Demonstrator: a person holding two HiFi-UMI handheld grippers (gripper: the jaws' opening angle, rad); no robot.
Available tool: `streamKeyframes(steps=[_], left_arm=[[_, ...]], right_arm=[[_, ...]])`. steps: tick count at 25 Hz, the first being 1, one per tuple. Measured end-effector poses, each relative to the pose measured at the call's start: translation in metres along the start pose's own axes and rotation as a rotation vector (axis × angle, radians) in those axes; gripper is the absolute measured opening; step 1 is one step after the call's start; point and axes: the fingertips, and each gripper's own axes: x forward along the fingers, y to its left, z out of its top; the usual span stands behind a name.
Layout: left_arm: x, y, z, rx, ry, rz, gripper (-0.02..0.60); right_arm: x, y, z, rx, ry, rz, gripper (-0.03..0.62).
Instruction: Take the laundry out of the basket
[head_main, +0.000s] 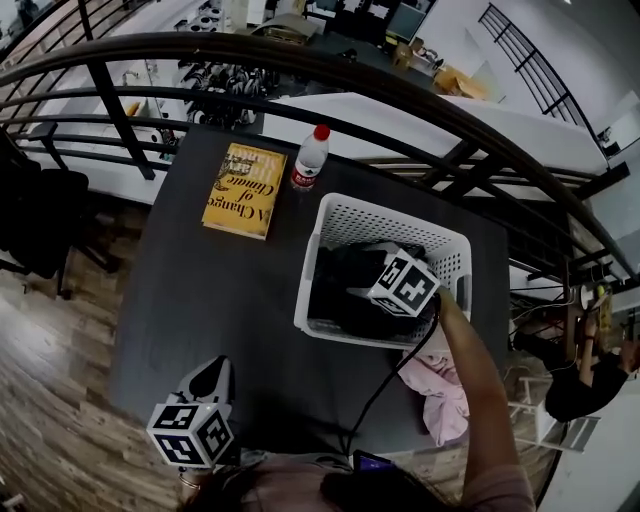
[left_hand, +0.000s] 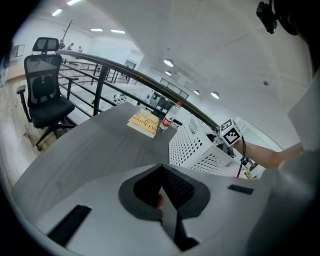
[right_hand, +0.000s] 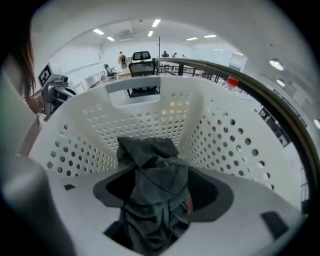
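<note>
A white perforated laundry basket (head_main: 395, 212) stands on the dark table (head_main: 230, 300), with dark clothing (head_main: 340, 295) heaped inside. My right gripper (head_main: 385, 292) reaches down into it, its marker cube above the heap. In the right gripper view, the right gripper (right_hand: 156, 200) has its jaws spread wide around a crumpled dark grey garment (right_hand: 152, 170), with gaps on both sides, inside the basket's walls (right_hand: 150, 112). My left gripper (head_main: 212, 372) hovers over the table's near left edge, shut and empty (left_hand: 162, 195), facing the basket (left_hand: 195, 147).
A yellow book (head_main: 243, 190) and a red-capped water bottle (head_main: 309, 158) lie at the table's far side. A pink garment (head_main: 440, 390) lies at the near right corner. A black railing (head_main: 300, 60) curves behind the table, and an office chair (head_main: 30, 220) stands left.
</note>
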Motion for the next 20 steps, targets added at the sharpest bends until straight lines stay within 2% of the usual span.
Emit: streamKeyframes(steps=[6, 13, 17, 20], left_arm=[[0.010, 0.004, -0.009, -0.006, 0.044, 0.006, -0.003], [0.015, 0.009, -0.012, -0.020, 0.065, 0.018, -0.003], [0.020, 0.014, -0.014, -0.026, 0.079, 0.023, -0.003], [0.024, 0.012, -0.014, -0.026, 0.086, 0.014, -0.003]], right_arm=[[0.027, -0.004, -0.014, 0.001, 0.080, 0.043, 0.336], [0.047, -0.011, -0.020, 0.046, 0.119, 0.065, 0.353], [0.063, -0.014, -0.024, 0.050, 0.170, 0.043, 0.362], [0.078, -0.017, -0.028, 0.010, 0.233, 0.010, 0.367]])
